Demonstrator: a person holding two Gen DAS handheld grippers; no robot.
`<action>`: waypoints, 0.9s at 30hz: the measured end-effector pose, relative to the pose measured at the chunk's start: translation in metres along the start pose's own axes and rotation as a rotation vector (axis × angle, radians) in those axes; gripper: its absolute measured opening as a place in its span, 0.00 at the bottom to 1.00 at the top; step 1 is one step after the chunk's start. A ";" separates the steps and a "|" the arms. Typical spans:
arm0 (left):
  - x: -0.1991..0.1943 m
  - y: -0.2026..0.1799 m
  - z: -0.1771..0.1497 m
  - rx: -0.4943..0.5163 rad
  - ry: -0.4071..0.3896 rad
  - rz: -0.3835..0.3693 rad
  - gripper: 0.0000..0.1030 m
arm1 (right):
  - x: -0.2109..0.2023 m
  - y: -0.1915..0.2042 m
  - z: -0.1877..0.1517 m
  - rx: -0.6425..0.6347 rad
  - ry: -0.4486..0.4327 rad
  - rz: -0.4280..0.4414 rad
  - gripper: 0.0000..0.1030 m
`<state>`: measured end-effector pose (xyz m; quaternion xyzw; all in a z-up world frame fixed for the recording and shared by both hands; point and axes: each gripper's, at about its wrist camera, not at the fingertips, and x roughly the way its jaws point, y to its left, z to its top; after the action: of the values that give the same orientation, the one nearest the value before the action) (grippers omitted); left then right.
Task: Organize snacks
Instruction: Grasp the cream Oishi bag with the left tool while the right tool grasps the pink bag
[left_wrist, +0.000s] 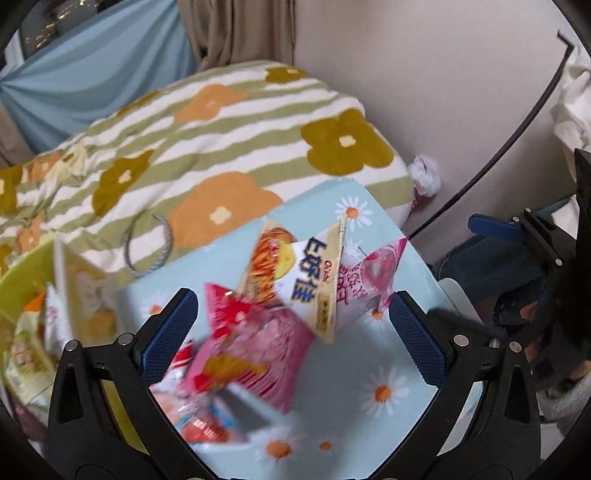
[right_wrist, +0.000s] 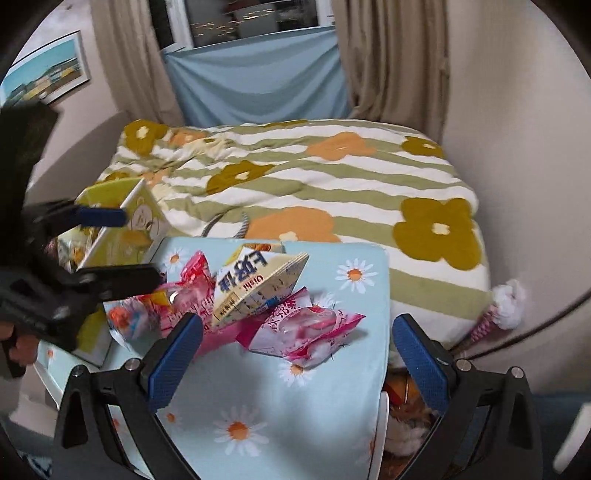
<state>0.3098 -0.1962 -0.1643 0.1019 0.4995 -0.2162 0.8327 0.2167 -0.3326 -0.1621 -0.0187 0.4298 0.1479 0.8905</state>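
Centrally, crinkled snack packets heaped on daisy cloth, pink, white, red, both grippers' fingers spread.

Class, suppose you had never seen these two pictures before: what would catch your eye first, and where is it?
A heap of bright snack packets, pink, red and cream, lies on the daisy-print tablecloth. Behind it spreads a striped bedspread with big orange and olive flowers. The open left hand-held gripper and right hand-held gripper frame the heap.
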 end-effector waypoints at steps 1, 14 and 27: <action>0.008 -0.001 0.001 0.002 0.011 0.002 1.00 | 0.006 -0.002 -0.002 -0.027 0.004 0.007 0.99; 0.104 0.001 0.023 0.004 0.143 0.040 0.95 | 0.081 -0.024 -0.008 -0.251 0.097 0.174 0.99; 0.125 0.013 0.025 -0.032 0.173 0.027 0.65 | 0.117 -0.017 -0.009 -0.368 0.164 0.265 0.99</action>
<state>0.3866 -0.2271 -0.2622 0.1136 0.5714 -0.1876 0.7908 0.2829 -0.3218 -0.2594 -0.1360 0.4654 0.3371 0.8070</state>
